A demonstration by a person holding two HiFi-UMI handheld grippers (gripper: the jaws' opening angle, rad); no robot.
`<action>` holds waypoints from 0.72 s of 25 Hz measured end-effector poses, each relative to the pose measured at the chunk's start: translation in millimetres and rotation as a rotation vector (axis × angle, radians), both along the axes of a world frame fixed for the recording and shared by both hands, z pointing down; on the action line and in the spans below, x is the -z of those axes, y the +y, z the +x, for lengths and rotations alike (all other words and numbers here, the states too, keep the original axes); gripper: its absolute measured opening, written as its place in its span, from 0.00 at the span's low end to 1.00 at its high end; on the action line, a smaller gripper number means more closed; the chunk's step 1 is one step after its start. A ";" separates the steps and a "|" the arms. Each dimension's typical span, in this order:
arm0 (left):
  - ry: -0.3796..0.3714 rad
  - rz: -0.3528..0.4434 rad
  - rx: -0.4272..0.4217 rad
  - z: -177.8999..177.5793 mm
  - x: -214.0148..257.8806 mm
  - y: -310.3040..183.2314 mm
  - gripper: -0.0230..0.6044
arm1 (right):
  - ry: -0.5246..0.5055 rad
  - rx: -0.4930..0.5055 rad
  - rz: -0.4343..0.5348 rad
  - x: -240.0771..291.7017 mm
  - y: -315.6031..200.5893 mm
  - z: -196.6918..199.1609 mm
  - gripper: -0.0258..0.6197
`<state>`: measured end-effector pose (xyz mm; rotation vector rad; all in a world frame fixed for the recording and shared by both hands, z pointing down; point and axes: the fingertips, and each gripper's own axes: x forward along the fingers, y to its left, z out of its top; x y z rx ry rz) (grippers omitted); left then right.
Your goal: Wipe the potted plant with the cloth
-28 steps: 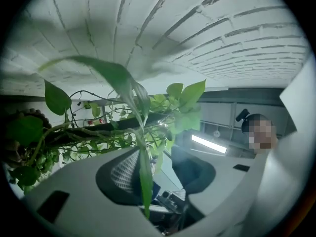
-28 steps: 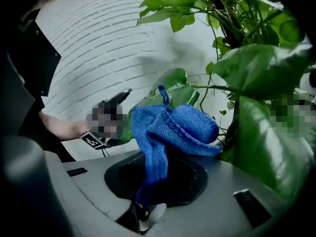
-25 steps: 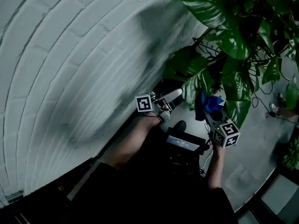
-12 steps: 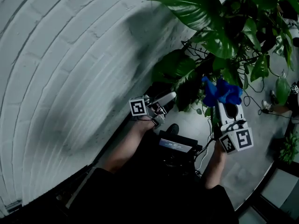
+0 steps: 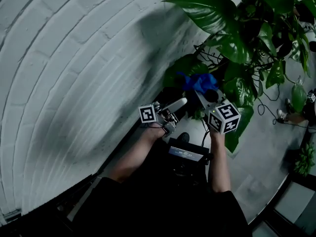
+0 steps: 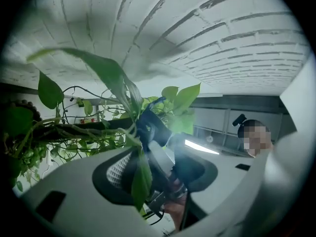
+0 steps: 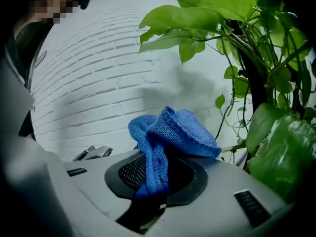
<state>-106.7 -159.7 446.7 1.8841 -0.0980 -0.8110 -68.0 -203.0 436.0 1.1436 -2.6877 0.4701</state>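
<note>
The white brick wall [image 5: 74, 93] fills your whole left side and curves in close behind the potted plant [image 5: 232, 43], so that side is shut off. Your open room is the grey floor [image 5: 269, 147] to the right, below the hanging leaves. The foliage crowds the upper right and overhangs both tools. Your right gripper [image 7: 157, 177] was out to the right under the leaves half a second ago. It has now swung across toward the wall and sits near your left gripper [image 5: 178, 103], which has kept about the same place. Your right forearm [image 5: 218, 162] reaches straight up the head view, with the marker cube on top and the tool aimed at the low, dark leaves next to the wall. Your left forearm [image 5: 136, 154] comes in on a diagonal from lower left, its tool pointing across at the plant and tilted upward. The right jaws are clenched on the blue cloth [image 7: 170, 132], which bunches up out of the slot and stands against the lower foliage in the head view. You cannot tell whether it touches a leaf. The left jaws stand partly apart, with one narrow leaf [image 6: 140, 181] hanging in the gap close to the left pad, not pinched.
</note>
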 end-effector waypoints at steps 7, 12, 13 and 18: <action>0.129 -0.008 -0.062 34.7 12.9 20.1 0.40 | 0.094 -0.031 -0.153 -21.0 73.5 43.0 0.21; 0.104 -0.065 -0.036 -1.8 0.8 5.8 0.40 | 0.043 0.040 -0.180 -52.4 85.5 1.5 0.21; 0.098 -0.047 -0.023 -7.3 5.3 2.6 0.40 | 0.050 0.057 -0.186 -58.5 88.0 -3.3 0.21; 0.080 -0.012 0.012 -9.1 6.3 -5.3 0.40 | 0.077 0.076 -0.209 -78.2 102.7 9.7 0.21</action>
